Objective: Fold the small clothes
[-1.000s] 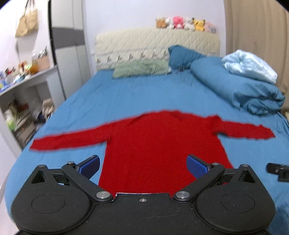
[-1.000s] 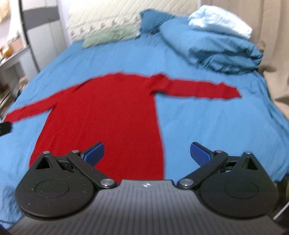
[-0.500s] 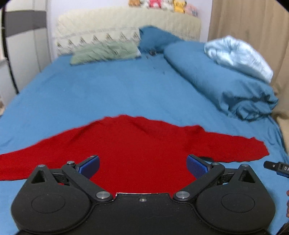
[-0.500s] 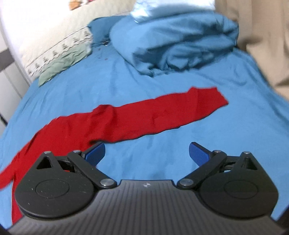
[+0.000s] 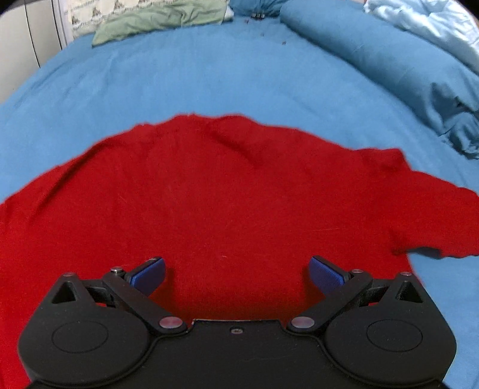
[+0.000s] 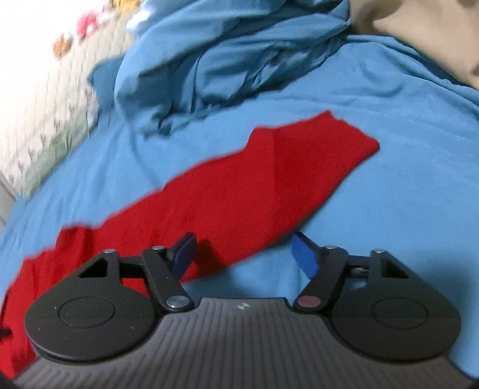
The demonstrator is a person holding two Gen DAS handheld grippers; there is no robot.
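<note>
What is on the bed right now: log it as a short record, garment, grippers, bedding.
garment: red sweater, spread flat on the blue bed sheet
sleeve: red sleeve stretched out flat
left gripper: open, over the sweater body, gripping nothing
right gripper: jaws closing beside the sleeve's lower edge, not yet pressing it
bedding: blue duvet bunched; green pillow
</note>
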